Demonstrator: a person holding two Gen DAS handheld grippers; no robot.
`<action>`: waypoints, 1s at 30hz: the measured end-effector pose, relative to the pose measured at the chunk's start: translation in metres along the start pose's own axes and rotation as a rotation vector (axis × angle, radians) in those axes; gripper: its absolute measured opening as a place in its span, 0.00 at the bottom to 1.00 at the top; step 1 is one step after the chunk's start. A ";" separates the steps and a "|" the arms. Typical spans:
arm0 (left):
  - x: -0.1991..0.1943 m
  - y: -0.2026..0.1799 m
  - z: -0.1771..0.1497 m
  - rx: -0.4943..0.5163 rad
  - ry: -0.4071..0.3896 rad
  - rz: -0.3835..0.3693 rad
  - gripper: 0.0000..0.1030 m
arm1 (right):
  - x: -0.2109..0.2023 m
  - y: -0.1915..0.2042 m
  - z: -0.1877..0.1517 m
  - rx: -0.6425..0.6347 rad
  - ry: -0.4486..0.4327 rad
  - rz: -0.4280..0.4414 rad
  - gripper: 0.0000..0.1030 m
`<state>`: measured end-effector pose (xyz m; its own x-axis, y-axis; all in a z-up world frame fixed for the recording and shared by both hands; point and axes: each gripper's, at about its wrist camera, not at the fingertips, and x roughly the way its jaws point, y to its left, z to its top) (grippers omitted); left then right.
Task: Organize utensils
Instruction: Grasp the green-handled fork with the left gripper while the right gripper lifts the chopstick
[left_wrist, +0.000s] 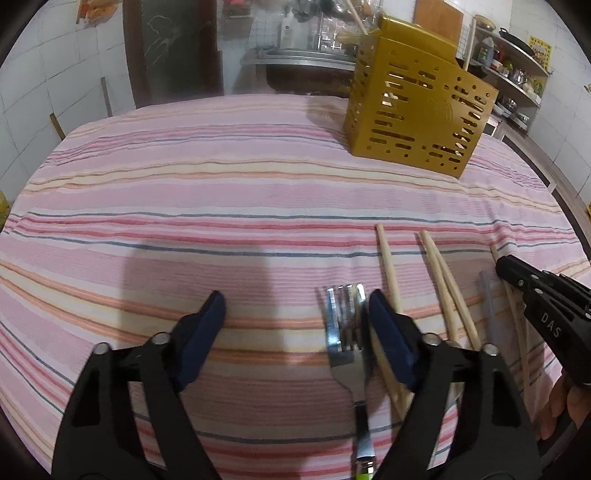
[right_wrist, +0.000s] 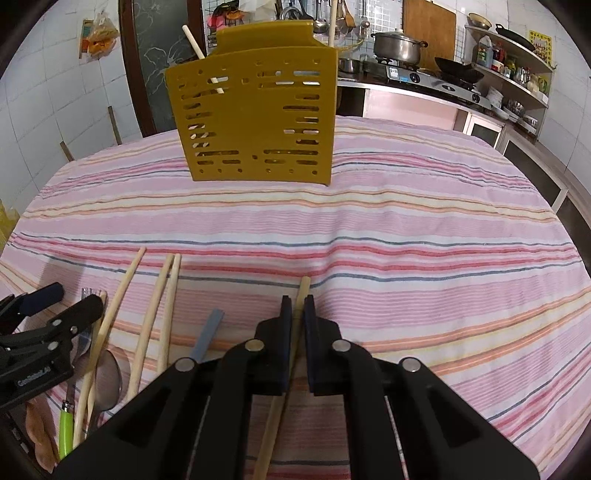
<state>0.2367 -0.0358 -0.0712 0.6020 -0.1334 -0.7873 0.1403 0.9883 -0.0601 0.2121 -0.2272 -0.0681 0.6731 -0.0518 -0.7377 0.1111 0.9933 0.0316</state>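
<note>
Your right gripper (right_wrist: 297, 306) is clenched on a single chopstick (right_wrist: 275, 417) lying on the striped cloth (right_wrist: 406, 258). Your left gripper (left_wrist: 295, 314) stands spread, its right pad beside the fork (left_wrist: 345, 332), nothing pinched. You seem to be at the pick-up step; next, probably lift that chopstick and carry it to the yellow slotted holder (right_wrist: 255, 122) standing well beyond. Loose chopsticks (right_wrist: 166, 314) wait between. Behind lies a kitchen counter with a stove (right_wrist: 436, 79).
</note>
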 end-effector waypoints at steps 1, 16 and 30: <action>0.000 -0.002 0.000 0.003 0.002 -0.003 0.65 | 0.000 -0.001 0.000 0.002 0.000 0.002 0.07; -0.001 -0.018 0.001 0.016 0.034 -0.034 0.21 | 0.000 -0.006 0.000 0.024 0.002 0.027 0.07; -0.006 -0.011 0.001 0.008 0.001 -0.032 0.19 | -0.005 -0.006 -0.001 0.023 -0.012 0.018 0.07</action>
<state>0.2323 -0.0462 -0.0651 0.5963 -0.1649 -0.7857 0.1658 0.9829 -0.0804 0.2075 -0.2329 -0.0656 0.6836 -0.0348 -0.7291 0.1149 0.9915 0.0604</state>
